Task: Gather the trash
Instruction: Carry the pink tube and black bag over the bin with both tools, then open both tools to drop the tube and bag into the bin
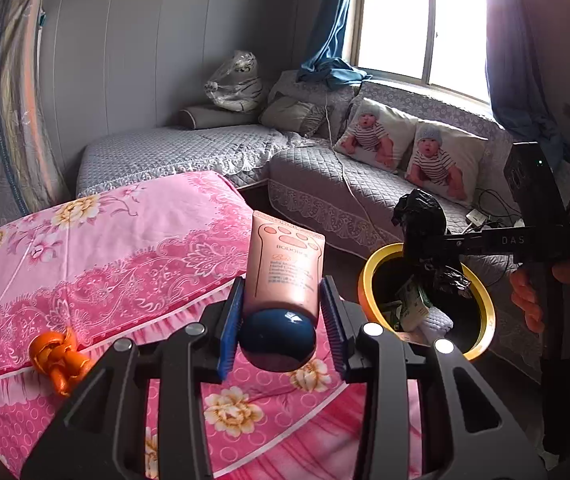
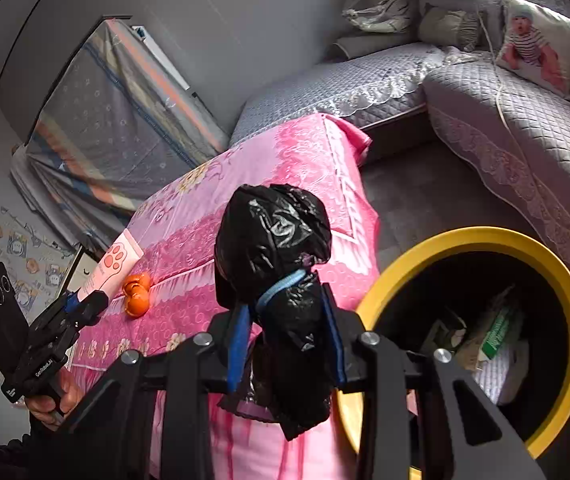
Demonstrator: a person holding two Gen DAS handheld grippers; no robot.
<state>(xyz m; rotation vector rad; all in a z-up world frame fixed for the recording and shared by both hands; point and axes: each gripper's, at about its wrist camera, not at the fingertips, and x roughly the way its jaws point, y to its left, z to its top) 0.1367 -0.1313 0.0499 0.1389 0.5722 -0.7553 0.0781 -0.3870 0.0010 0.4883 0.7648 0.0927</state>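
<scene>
Currently both grippers are loaded. Left gripper [image 1: 281, 312] has its blue pads clamped on the lower body of a pink tube [image 1: 285, 268], dark blue cap toward the camera, held above the pink floral cloth [image 1: 125, 248]. Right gripper [image 2: 289, 332] is closed on a knotted black bag [image 2: 275, 240]; the bag's bulb sticks out past the fingertips and its tail hangs below the jaws. In the left view the bag sits over the near rim of the yellow-rimmed bin [image 1: 485, 308], which already holds a carton and some paper. An orange knotted object [image 1: 59, 356] lies on the cloth, untouched. Judgement: step in hand is dropping the bag, then the tube. To do it well, bring the right gripper further over the dark opening so both bulb and tail clear the yellow rim before the jaws part; released at the edge, the light bag could catch on the rim and slide outside. Keep the left gripper back until the right has cleared, since both tools converge on one opening. For the tube, tip the sealed end downward over the centre and release.
</scene>
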